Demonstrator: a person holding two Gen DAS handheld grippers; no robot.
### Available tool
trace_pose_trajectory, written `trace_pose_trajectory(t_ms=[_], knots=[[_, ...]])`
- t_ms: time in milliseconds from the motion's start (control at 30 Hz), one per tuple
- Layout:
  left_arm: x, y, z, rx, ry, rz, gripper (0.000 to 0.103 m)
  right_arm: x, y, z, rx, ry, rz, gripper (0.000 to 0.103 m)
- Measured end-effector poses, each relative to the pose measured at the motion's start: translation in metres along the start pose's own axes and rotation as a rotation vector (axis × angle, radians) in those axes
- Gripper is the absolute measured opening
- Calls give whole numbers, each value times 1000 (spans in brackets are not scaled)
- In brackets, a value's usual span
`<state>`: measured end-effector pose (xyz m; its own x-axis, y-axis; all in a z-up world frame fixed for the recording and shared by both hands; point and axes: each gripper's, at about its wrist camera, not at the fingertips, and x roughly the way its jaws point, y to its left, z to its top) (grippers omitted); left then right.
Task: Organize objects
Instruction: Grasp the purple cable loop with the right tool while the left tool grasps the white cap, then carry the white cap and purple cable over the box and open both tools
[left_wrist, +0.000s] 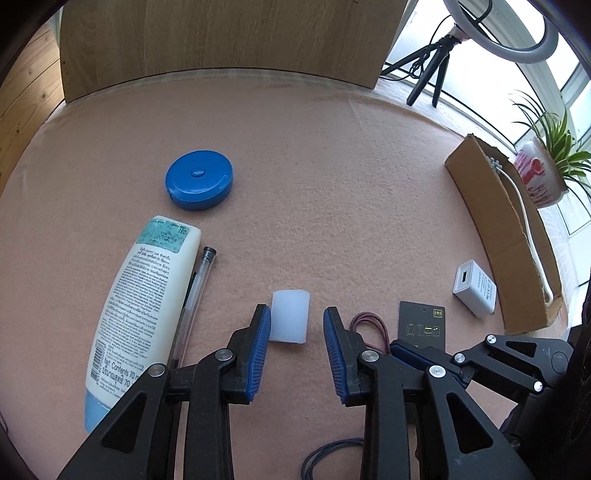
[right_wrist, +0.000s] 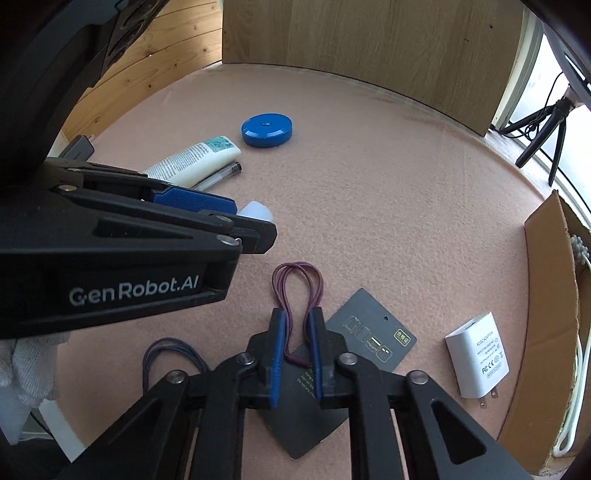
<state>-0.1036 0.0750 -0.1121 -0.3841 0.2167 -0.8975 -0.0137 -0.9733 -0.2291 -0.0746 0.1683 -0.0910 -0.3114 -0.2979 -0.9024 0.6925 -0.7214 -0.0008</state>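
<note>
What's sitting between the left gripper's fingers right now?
A small translucent white block lies between the left gripper fingers, against one pad with a gap to the other, as the left wrist view shows. Otherwise only pink felt mat.

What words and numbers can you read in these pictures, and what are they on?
"GenRobot.AI": left gripper, on its side in the right wrist view.
"Net Contents 70": lotion tube; its small print is unreadable.
"AC/DC ADAPTER", "FC CE": white charger; the other lines are too small.
Black card: a small gold badge, unreadable.
</note>
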Motion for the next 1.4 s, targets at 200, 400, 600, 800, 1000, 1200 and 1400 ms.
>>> trace_pose_trajectory(t_ms=[200, 400, 600, 800, 1000, 1200, 1400], knots=[[1, 11, -2, -54, -12, -23, 16, -3, -16, -3, 89, -13, 51, 3], [-5, 14, -5, -94, -25, -42, 11, -9, -28, -5, 160, -22, 96, 3], [-15, 15, -6, -118, -40, -57, 11, -30, -44, -10, 236, -72, 122, 3], [-28, 0, -4, -110, -65, -91, 11, -61, -64, -15, 294, -136, 124, 3], [-35, -31, 4, -70, -78, -132, 11, -90, -87, -22, 337, -193, 100, 3], [-39, -83, 17, 0, -100, -193, 11, -118, -115, -34, 386, -241, 54, 3], [-38, -146, 29, 84, -112, -263, 11, -141, -154, -52, 445, -271, -12, 3]])
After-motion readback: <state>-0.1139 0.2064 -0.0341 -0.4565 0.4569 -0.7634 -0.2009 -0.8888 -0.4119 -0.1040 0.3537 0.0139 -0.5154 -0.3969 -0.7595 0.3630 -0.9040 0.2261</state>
